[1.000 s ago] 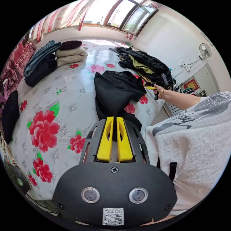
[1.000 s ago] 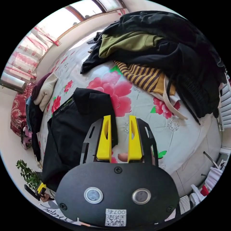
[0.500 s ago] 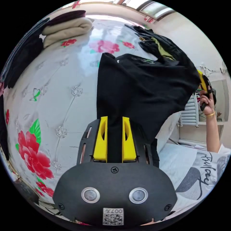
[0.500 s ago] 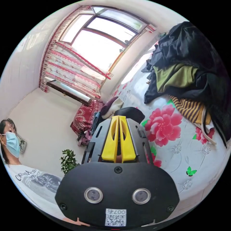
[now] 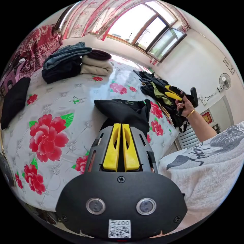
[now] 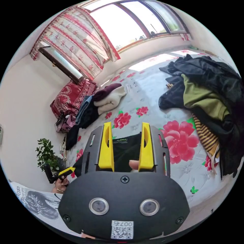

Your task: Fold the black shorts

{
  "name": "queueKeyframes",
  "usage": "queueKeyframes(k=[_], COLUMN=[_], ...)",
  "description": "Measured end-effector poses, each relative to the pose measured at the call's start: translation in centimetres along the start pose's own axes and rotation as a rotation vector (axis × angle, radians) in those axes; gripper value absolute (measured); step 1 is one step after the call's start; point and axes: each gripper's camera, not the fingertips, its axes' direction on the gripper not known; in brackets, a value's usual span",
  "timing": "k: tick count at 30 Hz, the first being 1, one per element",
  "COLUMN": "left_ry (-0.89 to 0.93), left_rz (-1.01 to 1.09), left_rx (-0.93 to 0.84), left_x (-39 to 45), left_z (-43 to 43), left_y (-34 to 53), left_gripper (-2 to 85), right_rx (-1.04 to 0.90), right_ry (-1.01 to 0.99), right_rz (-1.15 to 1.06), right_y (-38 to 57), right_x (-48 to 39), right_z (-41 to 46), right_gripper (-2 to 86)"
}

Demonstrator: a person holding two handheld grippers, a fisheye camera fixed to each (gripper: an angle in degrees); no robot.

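Observation:
The black shorts [image 5: 124,111] lie bunched in a folded heap on the flowered bed [image 5: 76,101], close to its near edge. My left gripper [image 5: 121,125] is shut, with dark cloth of the shorts in the thin gap between its yellow jaws. My right gripper [image 5: 175,92] is held up in a hand above and to the right of the shorts, open and empty. In the right gripper view the right gripper [image 6: 126,125] stands open over the shorts [image 6: 125,152]. The left gripper [image 6: 66,170] sits at their lower-left end.
A loose pile of dark, olive and striped clothes [image 5: 162,94] [image 6: 211,101] lies at the bed's right side. Folded garments [image 5: 76,61] [image 6: 101,101] are stacked at the far left. A potted plant [image 6: 47,155] stands beside the bed. The person's torso [image 5: 203,165] is close by.
Half a second ago both grippers held the shorts up off the bed. The right gripper has let go and opened, moving away. The shorts now rest folded on the bed.

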Motion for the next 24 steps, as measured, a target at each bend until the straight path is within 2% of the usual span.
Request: queueKeyframes(k=[4,6,8,10,13,14,17,20,23,24], left_ry=[0.018,-0.005,-0.04,-0.07,-0.091,-0.097,-0.121,-0.111,-0.014,-0.047], left_rz=[-0.037,-0.007,0.035,0.072,0.083,0.071,0.056,0.107,0.138,0.166], left_rx=[-0.042,-0.047,-0.062,-0.073,-0.083,-0.087,-0.09,-0.078,-0.009,0.023], left_x=[-0.6,0.1,0.9,1.6,2.0,1.9,1.8,2.7,4.8,6.1], left_z=[1.1,1.5,1.8,2.2,2.4,2.4,2.3,2.8,3.2,3.0], left_y=[1.8,1.6,1.0,0.5,0.3,0.5,1.7,3.0,2.6,2.2], left_gripper=[-1.0,-1.0,-1.0,-1.0,-1.0,-1.0,-1.0,-1.0,-1.0,-1.0], right_rx=[-0.236,-0.141,-0.203,-0.215,-0.285,-0.25,0.037,0.248,0.435,0.492], right_ry=[-0.054,0.064,0.053,0.132,0.075,0.06,-0.061,-0.112,-0.105,-0.088], right_rz=[0.216,0.181,0.132,0.066,0.064,0.071,0.109,0.041,-0.147,-0.238], right_y=[4.4,5.2,4.9,4.5,4.0,4.0,4.1,3.9,3.2,2.8], right_x=[3.7,2.4,1.2,-0.5,-0.6,-0.6,0.3,-0.6,-5.6,-8.5], right_z=[8.9,9.0,10.9,12.2,13.5,12.9,6.3,-1.5,-7.4,-8.6], right_gripper=[11.8,10.9,9.7,6.9,1.6,1.2,0.2,-0.1,-0.1,-0.1])
